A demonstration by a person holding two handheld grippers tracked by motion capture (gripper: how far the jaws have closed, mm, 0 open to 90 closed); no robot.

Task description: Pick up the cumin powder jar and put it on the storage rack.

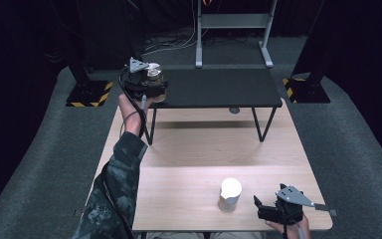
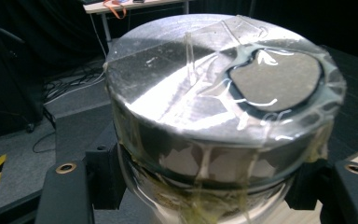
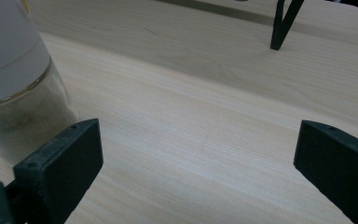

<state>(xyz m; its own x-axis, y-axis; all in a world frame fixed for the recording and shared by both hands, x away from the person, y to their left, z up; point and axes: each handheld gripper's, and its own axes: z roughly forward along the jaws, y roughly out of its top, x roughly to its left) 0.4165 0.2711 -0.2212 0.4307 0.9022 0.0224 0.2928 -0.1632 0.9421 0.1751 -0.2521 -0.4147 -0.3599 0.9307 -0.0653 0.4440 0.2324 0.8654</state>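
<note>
A glass jar (image 1: 154, 75) with a silver lid sits between the jaws of my left gripper (image 1: 151, 83) at the left end of a black raised shelf (image 1: 219, 87). In the left gripper view the taped lid of this jar (image 2: 214, 88) is very close, and my left gripper (image 2: 209, 186) presses it from both sides. I cannot tell whether the jar rests on the shelf. A second jar with a white lid (image 1: 230, 194) stands near the front of the wooden table (image 1: 204, 149). My right gripper (image 1: 261, 205) is open just to its right. In the right gripper view this white-lidded jar (image 3: 14, 93) stands left of the gap of my right gripper (image 3: 200, 158).
The shelf stands on thin black legs (image 1: 261, 124) over the far half of the table. Behind it is a grey metal stand (image 1: 234, 30). Yellow-and-black striped bases (image 1: 89, 94) flank the table on grey carpet. A person's camouflage sleeve (image 1: 117, 184) crosses the table's left side.
</note>
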